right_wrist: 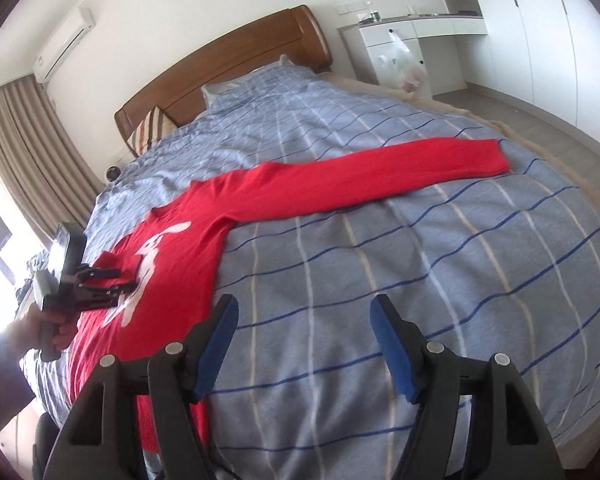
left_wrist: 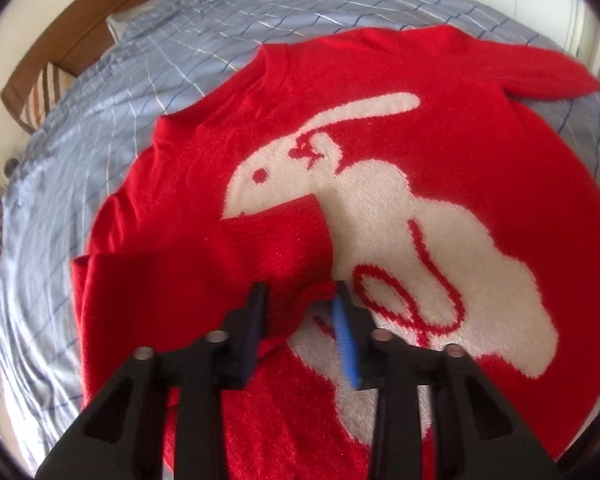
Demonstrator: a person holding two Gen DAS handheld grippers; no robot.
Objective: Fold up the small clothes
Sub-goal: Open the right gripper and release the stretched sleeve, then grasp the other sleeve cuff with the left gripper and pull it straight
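A red sweater (left_wrist: 440, 144) with a white rabbit on its front lies flat on a blue checked bedspread (right_wrist: 420, 260). One sleeve (left_wrist: 220, 248) is folded across the rabbit. My left gripper (left_wrist: 300, 300) is shut on the lower corner of that sleeve's cuff, and red knit fills the gap between its fingers. The right wrist view shows the same left gripper (right_wrist: 130, 280) over the sweater (right_wrist: 188, 248), held by a person's hand (right_wrist: 52, 328). The other sleeve (right_wrist: 380, 164) stretches straight out to the right. My right gripper (right_wrist: 302, 312) is open above bare bedspread beside the sweater's edge, with nothing between its fingers.
A wooden headboard (right_wrist: 220, 60) and a striped pillow (right_wrist: 148, 132) are at the far end of the bed. Brown curtains (right_wrist: 28, 152) hang on the left. A white desk (right_wrist: 400, 32) with a plastic bag (right_wrist: 404, 60) stands beyond the bed's right side.
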